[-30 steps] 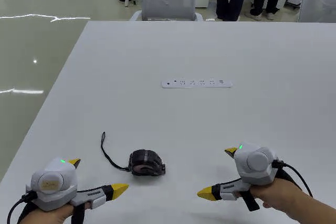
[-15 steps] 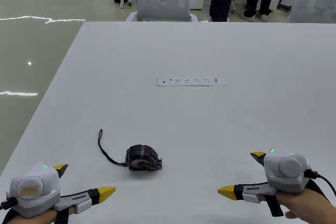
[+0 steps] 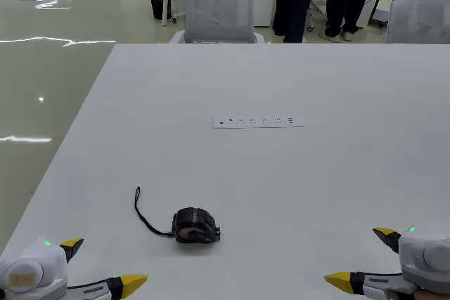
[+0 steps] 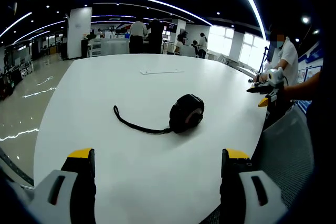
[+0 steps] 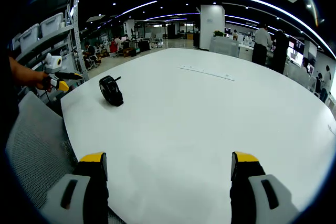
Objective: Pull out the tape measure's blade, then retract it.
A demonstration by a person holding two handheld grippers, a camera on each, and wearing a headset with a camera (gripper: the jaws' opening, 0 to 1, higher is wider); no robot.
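Released, empty: left tool (image 3: 105, 263), right tool (image 3: 360, 256). On worktop (image 3: 295, 180), tape measure (image 3: 195, 225): hard, compact, likely slippery; clamp case flanks, pull blade hook.

Tape measure (image 3: 195, 225) lies untouched on the table (image 3: 316, 75) — strap (image 3: 144, 210) trailing left.

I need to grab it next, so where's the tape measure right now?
In the head view the tape measure lies near-left on the table, closer to the left gripper than the right gripper.
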